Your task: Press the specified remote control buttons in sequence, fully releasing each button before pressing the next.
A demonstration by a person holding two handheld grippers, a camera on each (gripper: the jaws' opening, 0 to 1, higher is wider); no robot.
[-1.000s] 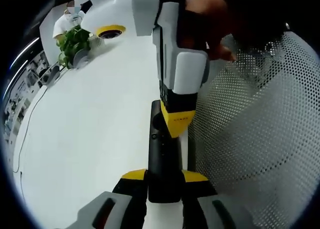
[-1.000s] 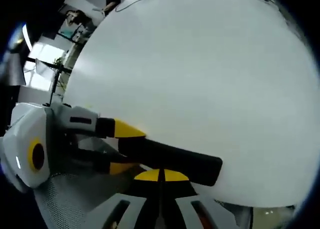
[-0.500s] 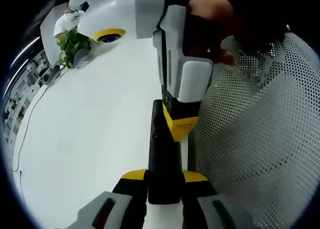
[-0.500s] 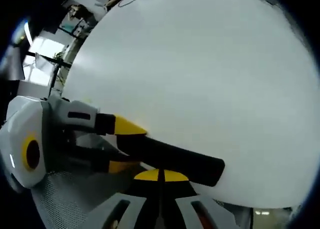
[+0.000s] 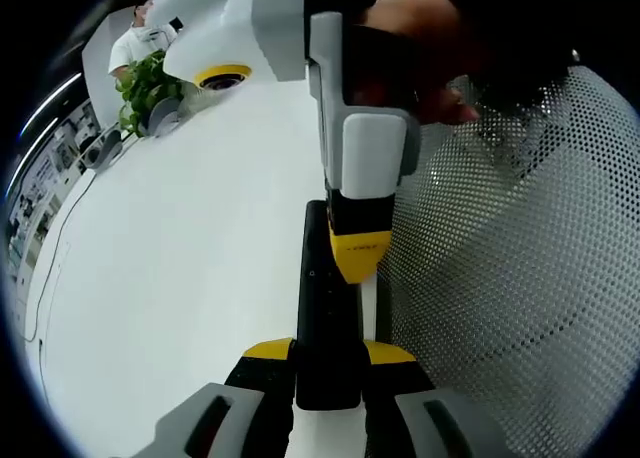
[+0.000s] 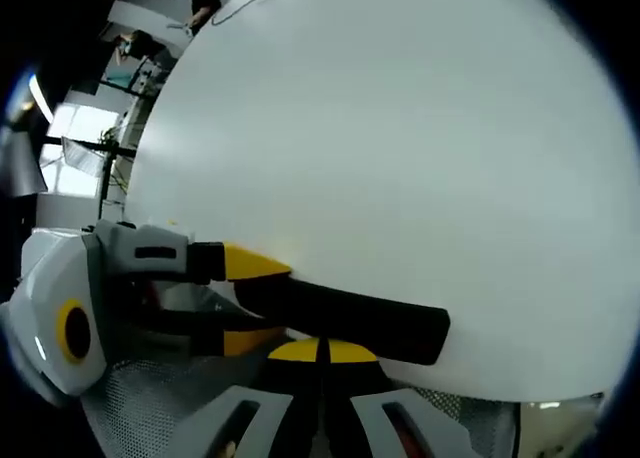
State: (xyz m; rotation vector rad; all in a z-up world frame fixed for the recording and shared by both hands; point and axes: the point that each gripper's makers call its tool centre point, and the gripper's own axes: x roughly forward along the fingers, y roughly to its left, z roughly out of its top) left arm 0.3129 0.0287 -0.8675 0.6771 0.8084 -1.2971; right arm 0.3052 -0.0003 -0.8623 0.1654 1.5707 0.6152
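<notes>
Remote control black, lying on white table, near end clamped between left gripper jaws — right gripper closed, yellow tip pressed on remote's top, potted plant at table's far edge

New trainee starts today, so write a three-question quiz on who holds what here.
1. True or false: the left tongs are clamped on the end of the black remote.
2. Pick one. The jaws of the right tongs are: A) wide open, B) shut together, C) gripping a cup.
3. Fill in: the remote is held over a ___ table.
Key: 1 true; 2 B; 3 white.
</notes>
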